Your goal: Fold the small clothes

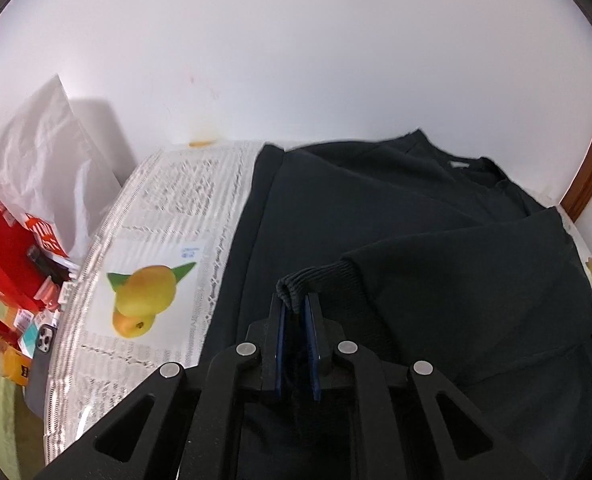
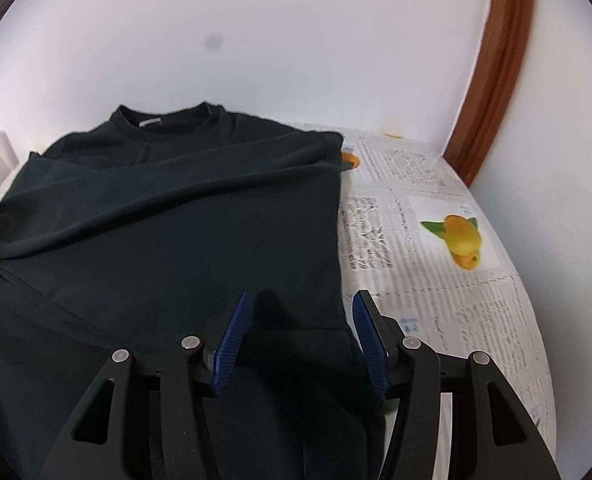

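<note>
Left claw point(image 1: 298, 306) pinches sweater point(image 1: 416, 216) cuff point(image 1: 316, 276); right claw point(image 2: 302, 308) spread; phone point(image 1: 41, 364) beside tablecloth point(image 1: 167, 208).

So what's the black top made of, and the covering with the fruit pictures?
The black sweatshirt looks like soft matte knit, likely cotton: its cuff is ribbed. The table covering looks like printed newspaper under glossy clear plastic, though I'm unsure.

Home: newspaper-covered table point(image 2: 436, 264), cluttered shelf point(image 1: 11, 280), wooden door frame point(image 2: 492, 80).
</note>
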`<state>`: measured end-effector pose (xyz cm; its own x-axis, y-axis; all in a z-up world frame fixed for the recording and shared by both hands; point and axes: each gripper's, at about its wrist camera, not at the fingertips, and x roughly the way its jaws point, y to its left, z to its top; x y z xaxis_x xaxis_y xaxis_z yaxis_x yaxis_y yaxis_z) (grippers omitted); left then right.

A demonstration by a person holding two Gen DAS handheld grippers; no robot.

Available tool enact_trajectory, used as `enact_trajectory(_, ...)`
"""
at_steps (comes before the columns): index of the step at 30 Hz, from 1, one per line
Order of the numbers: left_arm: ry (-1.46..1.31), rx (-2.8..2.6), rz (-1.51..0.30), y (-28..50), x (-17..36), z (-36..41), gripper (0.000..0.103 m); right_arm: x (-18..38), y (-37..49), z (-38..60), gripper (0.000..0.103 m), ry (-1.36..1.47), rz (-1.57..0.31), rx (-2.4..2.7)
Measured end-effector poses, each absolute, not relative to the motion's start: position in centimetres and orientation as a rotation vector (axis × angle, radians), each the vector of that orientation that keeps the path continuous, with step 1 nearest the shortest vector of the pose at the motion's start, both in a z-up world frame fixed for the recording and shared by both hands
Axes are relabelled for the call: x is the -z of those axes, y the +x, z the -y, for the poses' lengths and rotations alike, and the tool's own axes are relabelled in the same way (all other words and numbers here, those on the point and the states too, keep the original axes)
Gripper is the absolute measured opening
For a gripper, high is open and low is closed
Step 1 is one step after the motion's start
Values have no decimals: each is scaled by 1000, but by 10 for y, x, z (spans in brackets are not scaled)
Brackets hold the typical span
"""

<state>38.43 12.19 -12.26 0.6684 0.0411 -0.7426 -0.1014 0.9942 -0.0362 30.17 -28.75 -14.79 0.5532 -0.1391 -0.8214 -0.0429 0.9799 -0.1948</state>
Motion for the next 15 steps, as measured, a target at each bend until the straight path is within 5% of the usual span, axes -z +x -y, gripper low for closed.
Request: enact_trajectory(15,-104,-69,-725,272,69,-108,11,98,197,289,53,-138,-1007,84)
